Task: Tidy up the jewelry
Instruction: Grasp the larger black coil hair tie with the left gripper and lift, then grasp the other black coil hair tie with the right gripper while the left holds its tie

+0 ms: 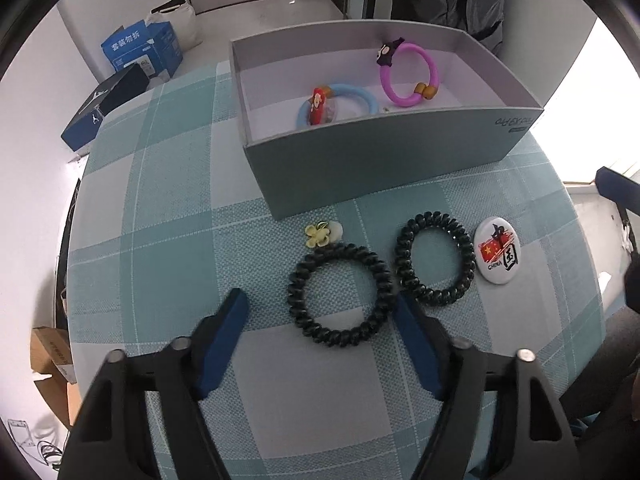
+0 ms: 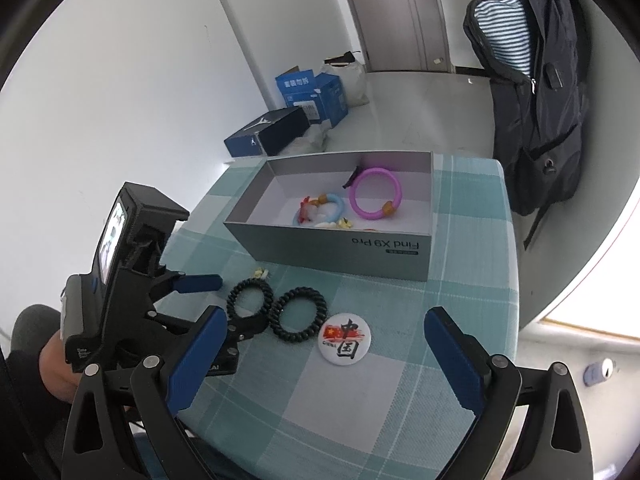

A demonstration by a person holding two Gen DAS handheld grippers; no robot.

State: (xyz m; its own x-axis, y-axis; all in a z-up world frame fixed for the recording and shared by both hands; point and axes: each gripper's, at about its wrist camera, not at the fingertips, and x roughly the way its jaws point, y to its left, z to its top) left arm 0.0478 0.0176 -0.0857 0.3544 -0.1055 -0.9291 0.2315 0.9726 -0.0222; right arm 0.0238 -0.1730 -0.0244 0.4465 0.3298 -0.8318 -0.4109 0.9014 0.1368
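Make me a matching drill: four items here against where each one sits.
Things:
1. pink silicone ring bracelet
2. round white China pin badge
3. black coil hair tie with a yellow flower charm
4. dark backpack

Places:
A. straddled by the left gripper
B. on the floor beyond the table
C. inside the grey cardboard box
D. on the checked cloth, right of both coil ties

Pairs: 1-C, 2-D, 3-A, 4-B

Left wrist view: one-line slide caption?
Open left gripper straddles a black spiral hair tie with yellow flower charm on the teal checked tablecloth, before the grey cardboard box.
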